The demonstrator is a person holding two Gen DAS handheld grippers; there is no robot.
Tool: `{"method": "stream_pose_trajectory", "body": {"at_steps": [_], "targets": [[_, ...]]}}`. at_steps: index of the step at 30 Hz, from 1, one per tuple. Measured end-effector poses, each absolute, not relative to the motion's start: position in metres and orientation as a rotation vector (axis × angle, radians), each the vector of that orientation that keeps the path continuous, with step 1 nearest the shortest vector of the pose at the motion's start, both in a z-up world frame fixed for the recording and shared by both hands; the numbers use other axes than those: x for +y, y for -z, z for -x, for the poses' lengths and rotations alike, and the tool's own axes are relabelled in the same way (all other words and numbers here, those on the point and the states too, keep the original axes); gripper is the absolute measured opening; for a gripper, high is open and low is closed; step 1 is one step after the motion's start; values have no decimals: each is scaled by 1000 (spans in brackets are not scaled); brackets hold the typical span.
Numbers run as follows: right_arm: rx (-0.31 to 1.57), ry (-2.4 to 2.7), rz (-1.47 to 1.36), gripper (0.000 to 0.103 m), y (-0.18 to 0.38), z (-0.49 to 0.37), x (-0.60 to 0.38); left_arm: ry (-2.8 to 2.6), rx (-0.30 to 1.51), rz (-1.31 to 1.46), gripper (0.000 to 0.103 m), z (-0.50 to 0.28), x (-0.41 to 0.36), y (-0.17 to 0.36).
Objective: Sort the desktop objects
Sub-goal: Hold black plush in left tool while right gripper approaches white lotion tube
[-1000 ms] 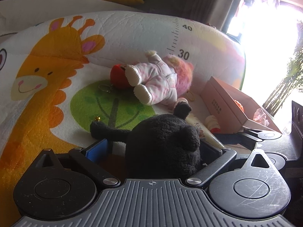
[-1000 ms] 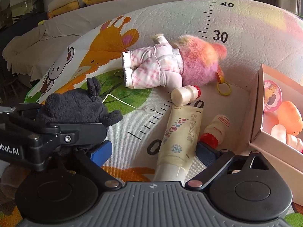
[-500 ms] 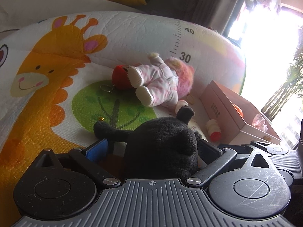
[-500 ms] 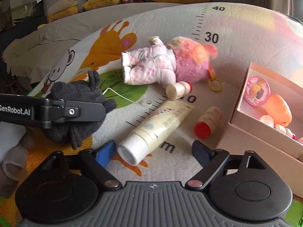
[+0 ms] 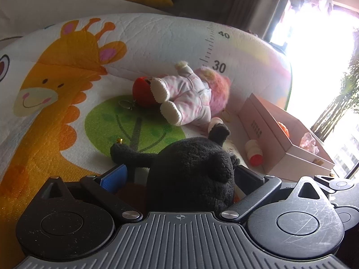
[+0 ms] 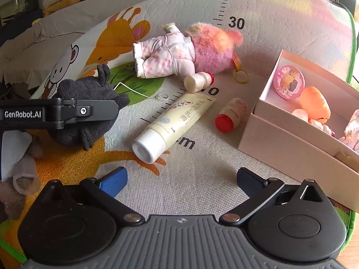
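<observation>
My left gripper [image 5: 179, 174] is shut on a black plush toy [image 5: 193, 170], held just above the mat; from the right wrist view the same black plush toy [image 6: 87, 103] hangs in the left gripper [image 6: 96, 112] at the left. My right gripper [image 6: 179, 179] is open and holds nothing, hovering short of a cream tube [image 6: 172, 123]. Two small red-capped bottles [image 6: 198, 81] [image 6: 231, 114] lie near the tube. A pink-haired doll [image 6: 179, 51] lies face down further back, with a red ball toy [image 5: 141, 92] beside it.
An open pink cardboard box [image 6: 291, 139] at the right holds an orange toy [image 6: 315, 104], a round badge [image 6: 288, 81] and other small items. A giraffe play mat [image 5: 56, 89] covers the surface. A brown plush [image 6: 15, 177] lies at the left edge. Cushions line the back.
My right gripper has pulled back from the tube and small bottle, which now lie well ahead of its fingers. The left gripper still holds the black plush, shifted slightly.
</observation>
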State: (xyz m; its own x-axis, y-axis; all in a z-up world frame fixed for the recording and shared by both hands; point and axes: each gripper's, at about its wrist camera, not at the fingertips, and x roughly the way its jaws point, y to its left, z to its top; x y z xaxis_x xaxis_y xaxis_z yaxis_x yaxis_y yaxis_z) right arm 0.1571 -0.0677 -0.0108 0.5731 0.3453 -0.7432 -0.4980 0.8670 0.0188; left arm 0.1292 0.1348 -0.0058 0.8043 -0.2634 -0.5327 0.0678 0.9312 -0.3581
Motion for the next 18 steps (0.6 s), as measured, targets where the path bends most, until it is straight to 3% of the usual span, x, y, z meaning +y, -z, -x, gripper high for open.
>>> {"method": "stream_pose_trajectory", "body": {"at_steps": [5,18], "targets": [[791,-506,210,101,12,-158,-44,182,603,382,103,-128,142,6],[706,-528,222,63,10,-175,-25,191,587,458,103,-128,152,8]]}}
